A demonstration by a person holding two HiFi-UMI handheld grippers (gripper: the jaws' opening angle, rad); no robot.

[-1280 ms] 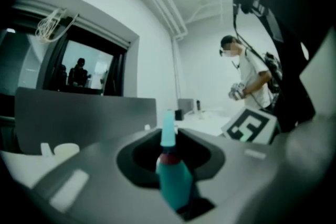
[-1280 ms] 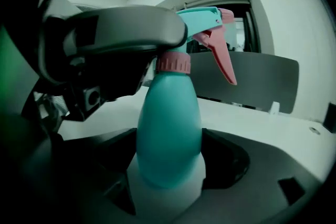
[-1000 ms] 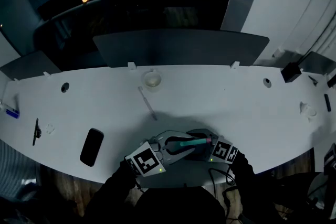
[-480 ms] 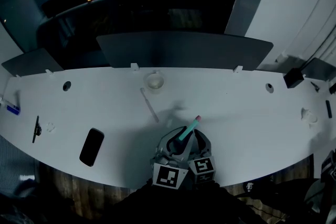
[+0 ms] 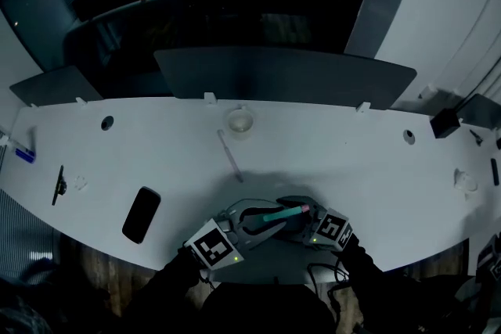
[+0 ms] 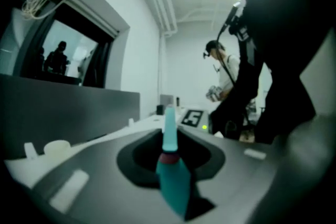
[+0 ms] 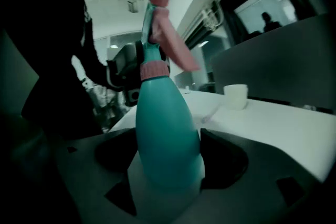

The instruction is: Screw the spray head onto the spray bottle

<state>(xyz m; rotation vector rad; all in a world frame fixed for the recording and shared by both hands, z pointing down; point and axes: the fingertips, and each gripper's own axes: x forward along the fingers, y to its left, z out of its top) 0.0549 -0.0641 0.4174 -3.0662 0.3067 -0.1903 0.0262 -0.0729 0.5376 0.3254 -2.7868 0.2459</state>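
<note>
Spray bottle [image 7: 168,134] base hidden; spray head [image 6: 173,186] blurred; background figures [image 6: 61,56] indistinct.

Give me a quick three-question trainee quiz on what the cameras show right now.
1. True or false: the spray head sits on the neck of the spray bottle.
2. What holds the bottle's body? A) a bare hand B) the right hand-held gripper C) nothing
3. Name the dark flat thing on the table, left in the head view.
Key: 1 true. 2 B; its jaws have just closed further on the bottle. 3 a black phone.
</note>
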